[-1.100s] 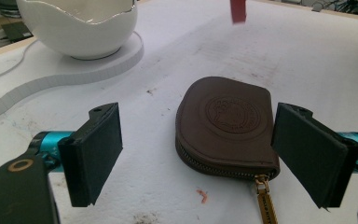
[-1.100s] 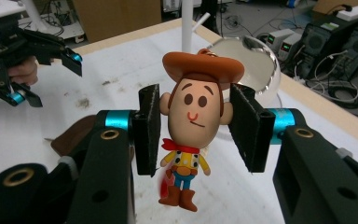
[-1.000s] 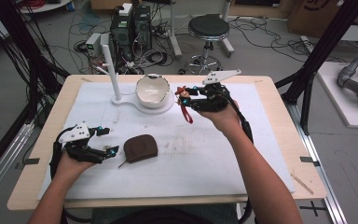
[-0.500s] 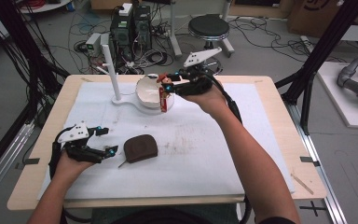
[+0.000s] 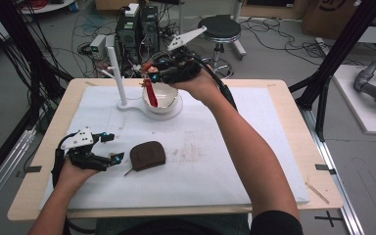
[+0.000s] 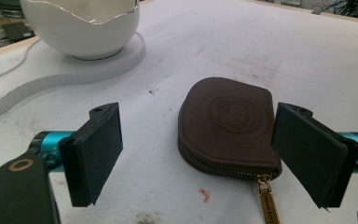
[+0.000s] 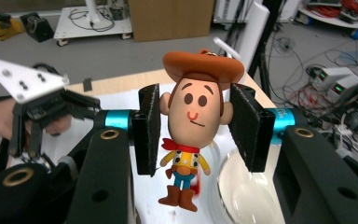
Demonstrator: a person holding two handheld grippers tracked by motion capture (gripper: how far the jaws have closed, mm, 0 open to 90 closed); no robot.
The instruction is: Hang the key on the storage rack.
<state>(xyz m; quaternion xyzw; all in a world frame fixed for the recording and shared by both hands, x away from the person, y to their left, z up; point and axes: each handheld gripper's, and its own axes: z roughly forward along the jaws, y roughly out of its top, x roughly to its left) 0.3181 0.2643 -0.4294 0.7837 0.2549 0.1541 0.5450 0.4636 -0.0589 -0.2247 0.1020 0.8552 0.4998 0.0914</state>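
— What does the right gripper (image 7: 196,128) hold?

— A small cowboy figurine with a brown hat, yellow shirt and red ribbon (image 7: 191,135). The pads clamp its head from both sides, and it hangs over the white ceramic bowl with the wavy rim (image 5: 162,98) at the far side of the table.

— And the left gripper (image 6: 198,154)?

— Its jaws stand apart, gripping nothing. It rests low near the table's front-left, pointing at the dark brown leather zip pouch (image 6: 228,126) — the pouch lies flat on the white foam mat (image 5: 254,142), nearer the right-hand pad in the left gripper view.

— The bowl's footing?

— It sits on a white base with an upright post (image 5: 118,73).
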